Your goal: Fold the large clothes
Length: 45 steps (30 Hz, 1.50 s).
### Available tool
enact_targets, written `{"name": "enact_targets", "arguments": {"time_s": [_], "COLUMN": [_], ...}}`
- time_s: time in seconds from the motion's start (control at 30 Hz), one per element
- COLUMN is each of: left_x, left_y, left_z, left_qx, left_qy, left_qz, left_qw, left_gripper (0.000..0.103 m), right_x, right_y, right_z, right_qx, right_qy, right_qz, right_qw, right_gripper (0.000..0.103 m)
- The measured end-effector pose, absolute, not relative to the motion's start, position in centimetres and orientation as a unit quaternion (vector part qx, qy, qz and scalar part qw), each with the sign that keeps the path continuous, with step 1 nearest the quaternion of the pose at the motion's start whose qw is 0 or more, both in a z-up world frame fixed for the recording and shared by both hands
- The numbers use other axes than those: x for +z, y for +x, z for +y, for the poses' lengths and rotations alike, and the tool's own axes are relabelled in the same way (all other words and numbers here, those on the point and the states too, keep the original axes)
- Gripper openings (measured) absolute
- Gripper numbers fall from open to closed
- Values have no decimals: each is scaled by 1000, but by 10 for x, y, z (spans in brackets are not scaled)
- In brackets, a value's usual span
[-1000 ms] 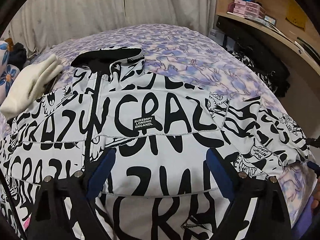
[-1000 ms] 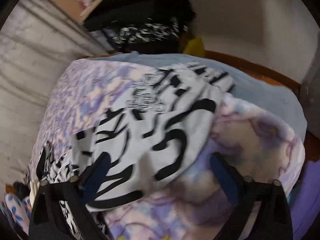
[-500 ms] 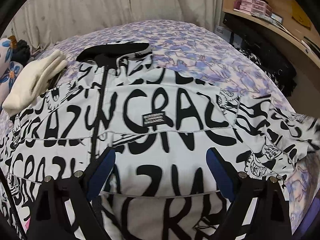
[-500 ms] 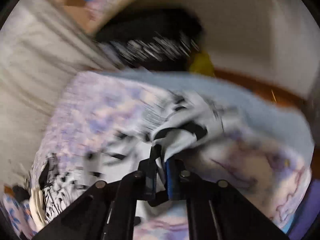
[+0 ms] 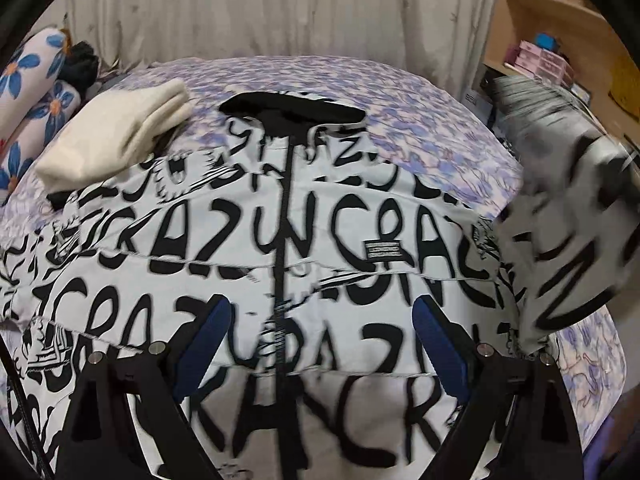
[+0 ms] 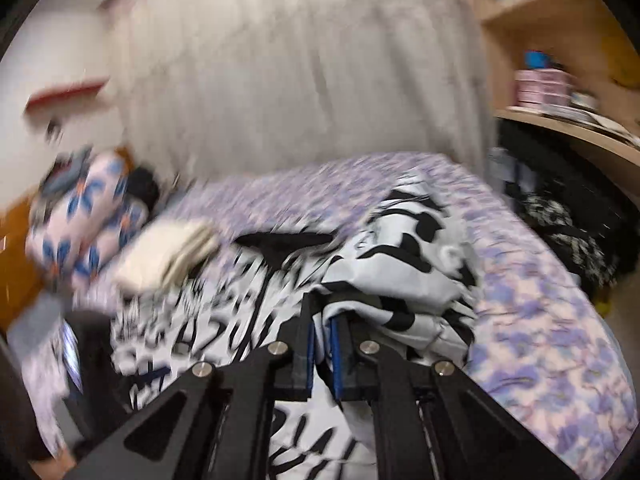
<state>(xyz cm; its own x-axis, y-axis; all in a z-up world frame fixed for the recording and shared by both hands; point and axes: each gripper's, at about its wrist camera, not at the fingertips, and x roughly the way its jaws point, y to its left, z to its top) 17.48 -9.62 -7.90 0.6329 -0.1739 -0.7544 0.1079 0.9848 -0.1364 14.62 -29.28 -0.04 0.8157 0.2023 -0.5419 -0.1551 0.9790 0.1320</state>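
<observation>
Covering most of both views is a bed dressed in a purple-and-white floral sheet, backed at the far side by a pale pleated curtain and flanked on the right by a light wooden shelf unit holding small pink boxes. Spread flat across the near and middle part of the bed lies the large white jacket printed with black graffiti lettering, its black zip running from near to far and its black collar at the far end. The jacket's right sleeve is lifted off the sheet and bunched over the right side of the body; in the left wrist view it shows as a blurred raised flap at the right edge. At the far left sit rolled bedding with blue flowers on white and, on the jacket's left shoulder, a folded cream garment. The right tool has its blue pads together, clamped on a fold of the sleeve fabric. The left tool hovers over the jacket's near middle with its blue fingers spread wide apart, nothing between them.
</observation>
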Motion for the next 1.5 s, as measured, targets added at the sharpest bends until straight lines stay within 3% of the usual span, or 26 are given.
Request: {"name": "enact_targets", "arguments": {"time_s": [0.27, 0.33, 0.37, 0.4, 0.87, 1.2, 1.5], "left_x": [-108, -116, -119, -121, -153, -89, -56], "left_y": [177, 179, 180, 181, 199, 190, 194], "left_z": [-54, -47, -43, -40, -72, -138, -175], "left_qx": [-76, -92, -101, -109, -257, -195, -192], "left_qy": [-63, -87, -104, -120, -261, -46, 59], "left_qz": [456, 468, 474, 480, 538, 480, 470], "left_qw": [884, 874, 868, 862, 759, 854, 859], "left_gripper": [90, 90, 90, 90, 90, 91, 92], "right_x": [-93, -99, -99, -98, -89, -108, -116], "right_y": [146, 143, 142, 140, 93, 73, 66], "right_z": [-216, -218, -221, -225, -296, -334, -338], "right_qx": [119, 121, 121, 125, 101, 72, 80], "right_qy": [-46, -42, -34, -22, 115, 169, 183], "right_qz": [376, 386, 389, 386, 385, 408, 407], "right_qw": [918, 913, 913, 913, 910, 894, 891], "right_gripper": [19, 35, 52, 59, 59, 59, 59]}}
